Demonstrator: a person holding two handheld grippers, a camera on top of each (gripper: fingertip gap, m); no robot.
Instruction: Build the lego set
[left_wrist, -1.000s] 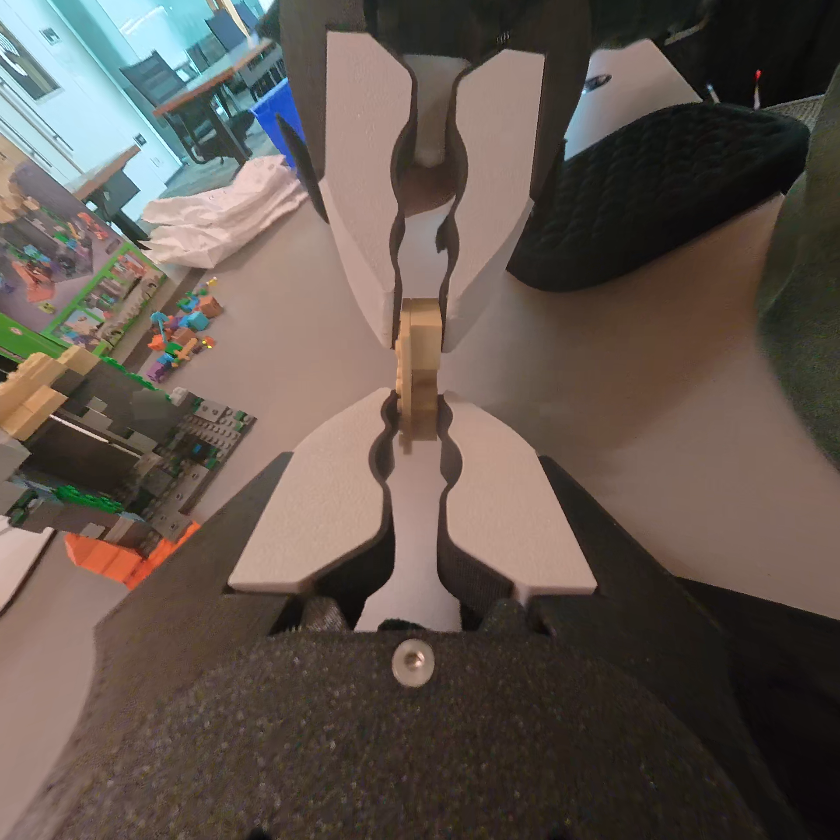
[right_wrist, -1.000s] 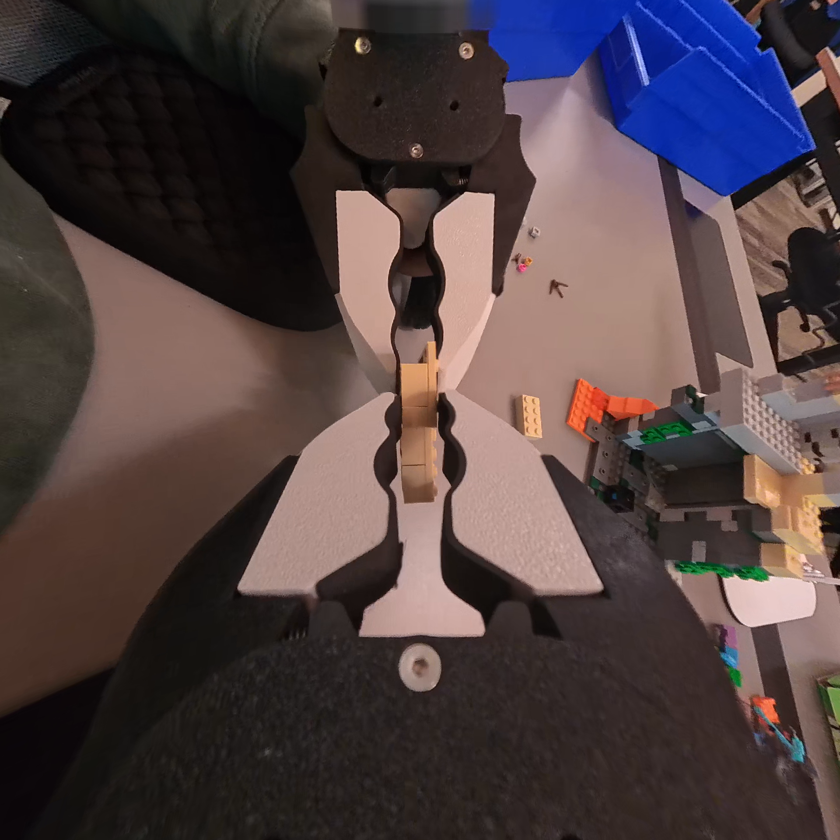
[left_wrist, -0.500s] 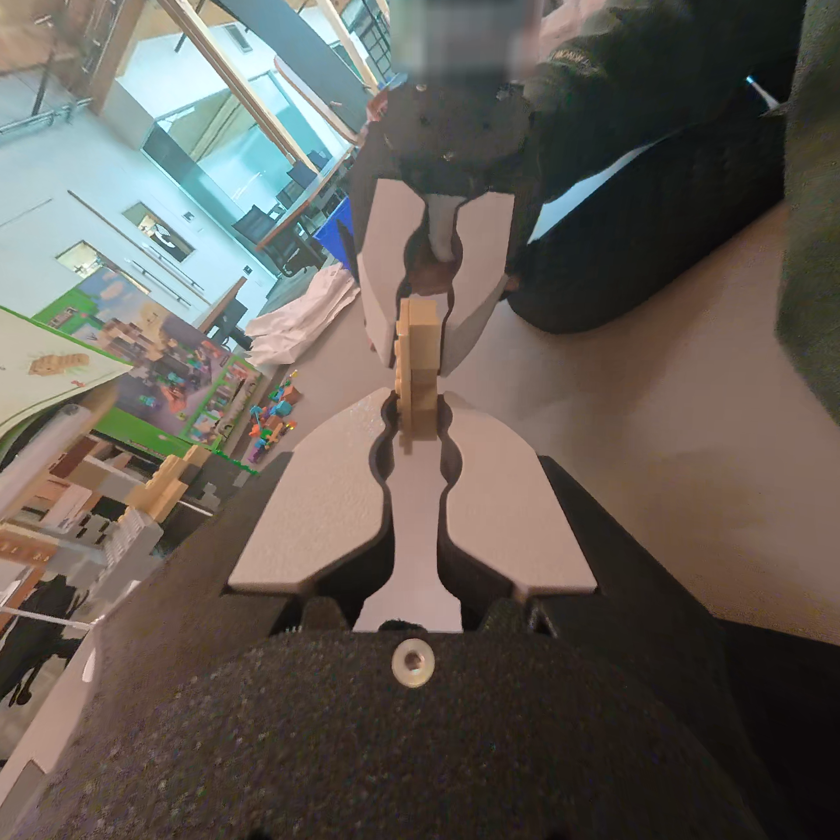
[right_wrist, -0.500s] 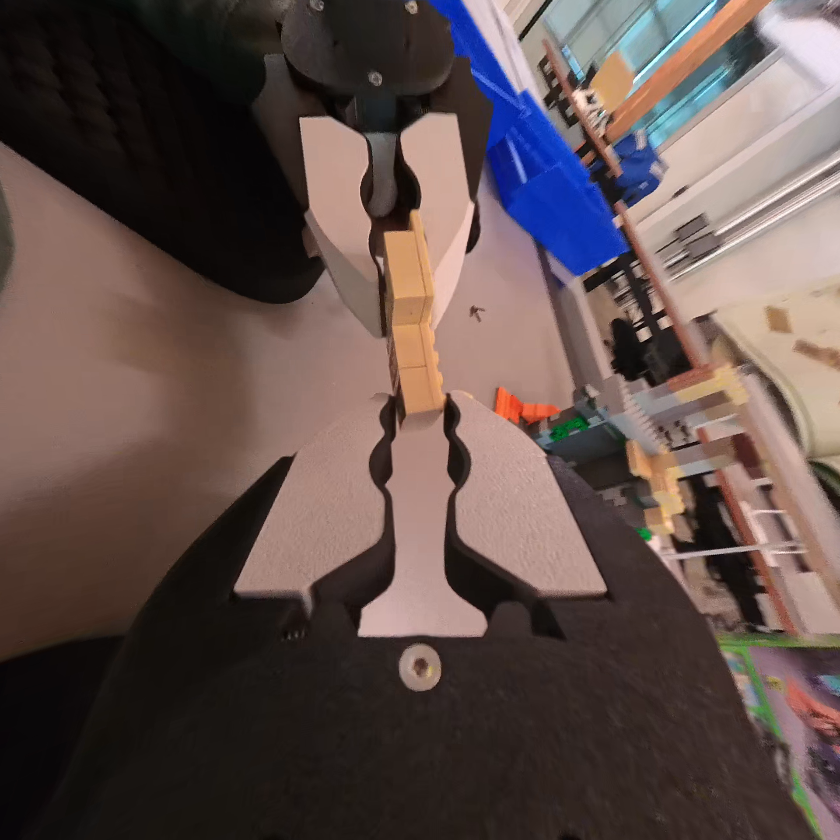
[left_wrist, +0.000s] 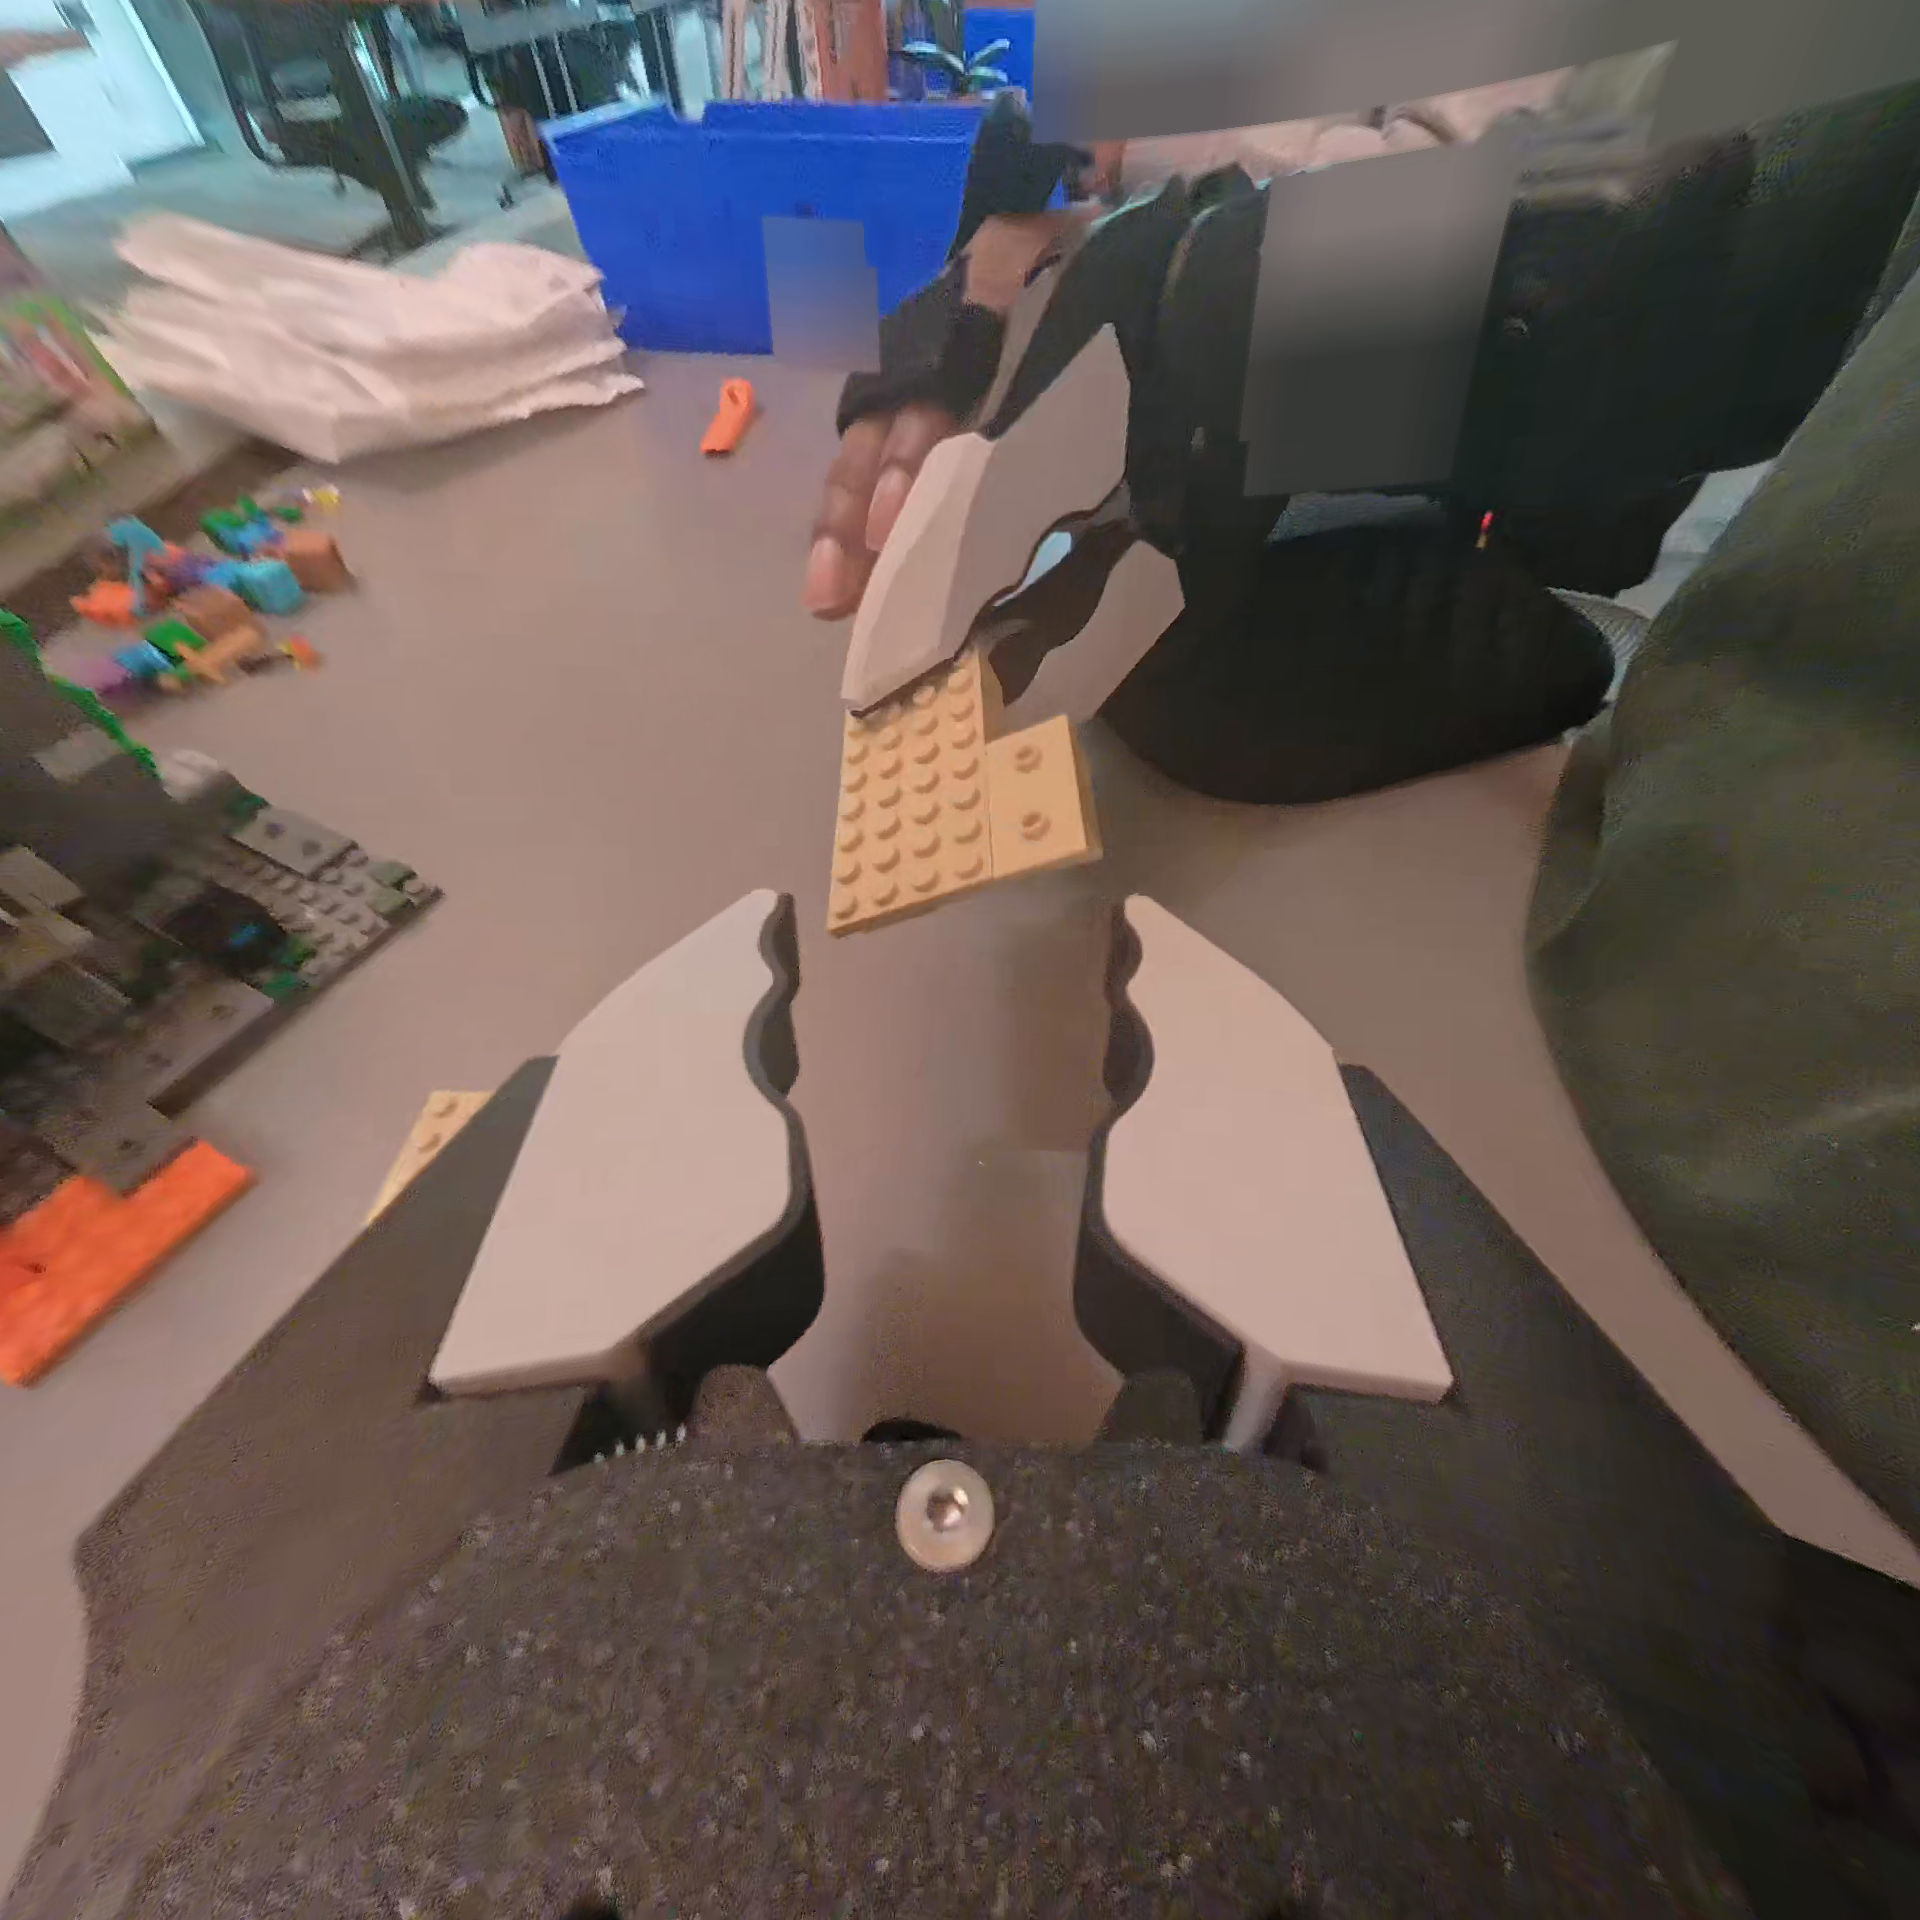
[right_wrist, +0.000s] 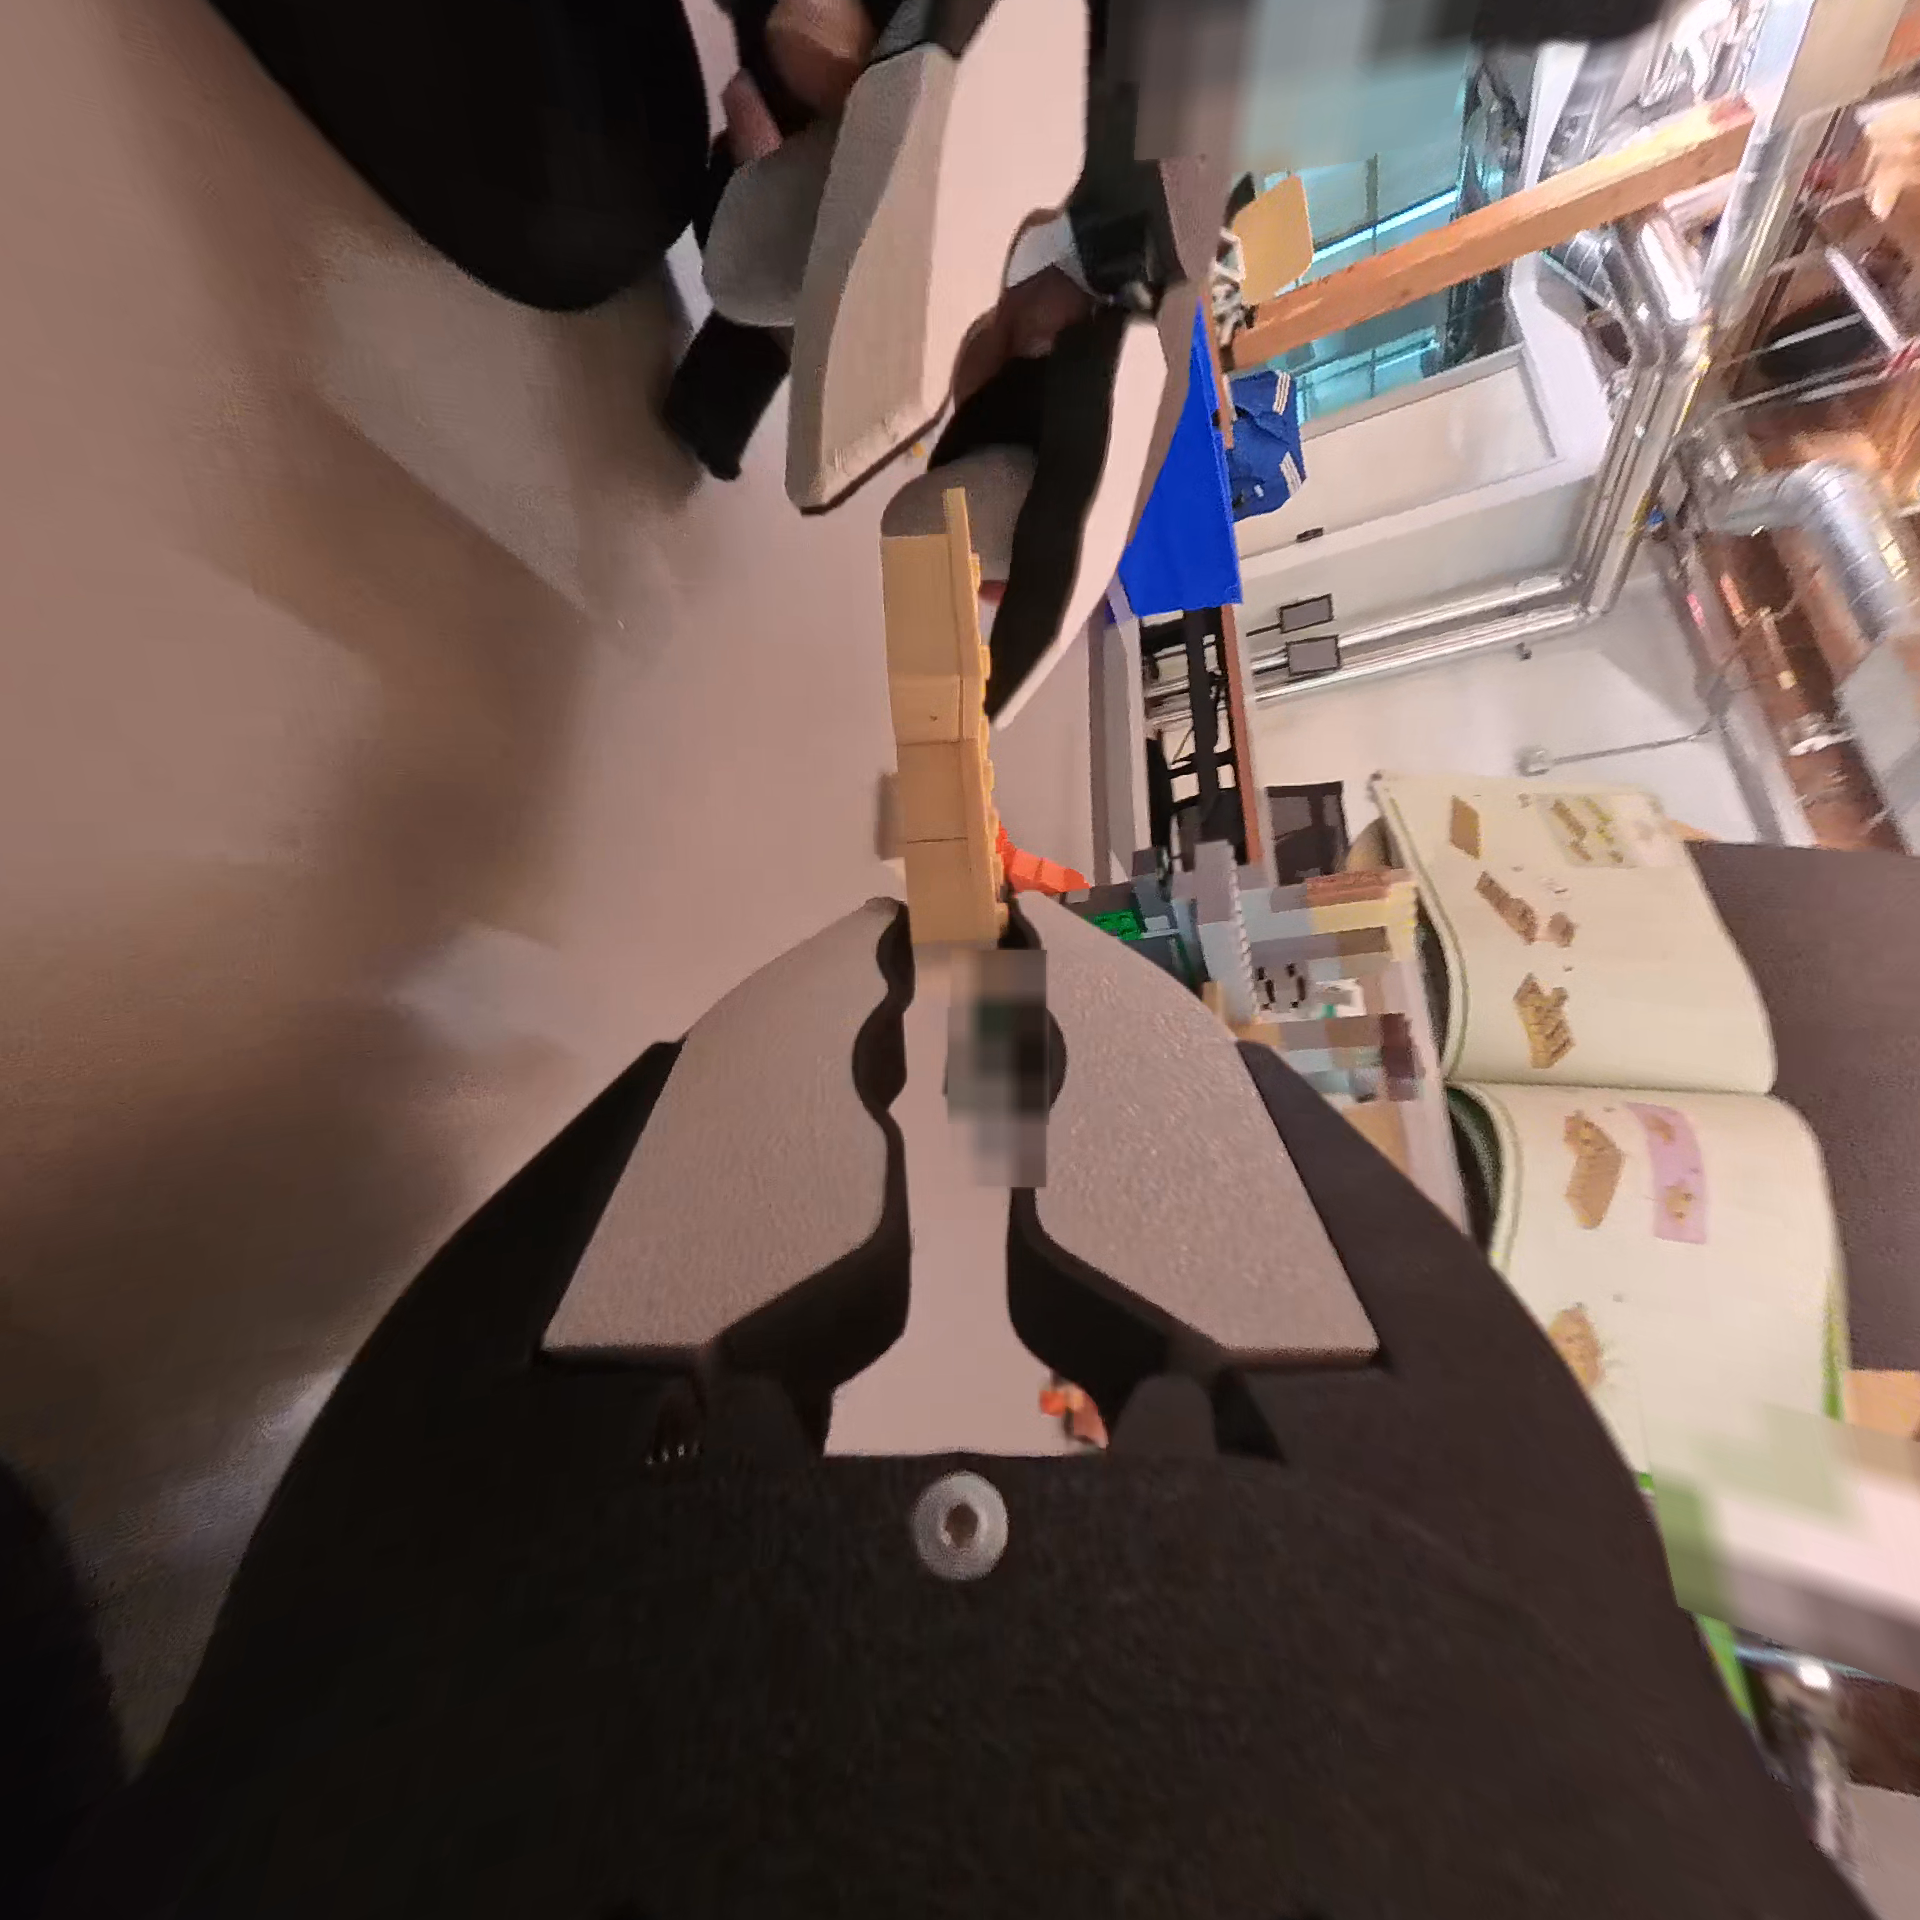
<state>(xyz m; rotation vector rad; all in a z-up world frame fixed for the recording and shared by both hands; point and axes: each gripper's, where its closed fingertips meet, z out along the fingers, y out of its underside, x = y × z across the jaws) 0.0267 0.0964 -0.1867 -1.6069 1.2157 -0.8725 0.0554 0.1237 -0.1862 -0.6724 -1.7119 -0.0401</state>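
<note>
Two grippers in frame, left wrist view first. Left gripper (left_wrist: 951, 971): jaws spread wide, nothing between them, grey table (left_wrist: 623, 644) visible through the gap. Just ahead of its tips, the tan plate assembly (left_wrist: 940, 800) sits studs-up, lifted off the table. Its far end is pinched by the right gripper (left_wrist: 971, 665), coming in from the upper right with a person's hand (left_wrist: 883, 488) behind it. Left side: part-built grey and green model (left_wrist: 208, 935) with an orange plate (left_wrist: 94, 1236) at its near edge. A loose tan plate (left_wrist: 431, 1138) pokes out from behind the left finger. Farther back: pile of small coloured pieces (left_wrist: 208, 603), folded white bags (left_wrist: 364, 332), a blue bin (left_wrist: 748, 218), one small orange piece (left_wrist: 727, 416) on the table. Dark bag (left_wrist: 1351, 644) at upper right.

Right wrist view, camera rolled sideways. Right gripper (right_wrist: 961, 920): jaws nearly closed, clamped on the near end of the tan plate assembly (right_wrist: 940, 748), seen edge-on and running straight out from the tips. Left gripper (right_wrist: 987, 499) faces it from the top, its fingers (right_wrist: 862, 312) parted on either side of the plate's far end; contact there can't be told. Model (right_wrist: 1226, 925) shows right of the tips, partly mosaicked. Open instruction booklet (right_wrist: 1600, 1039) beyond it. Background is blurred.
</note>
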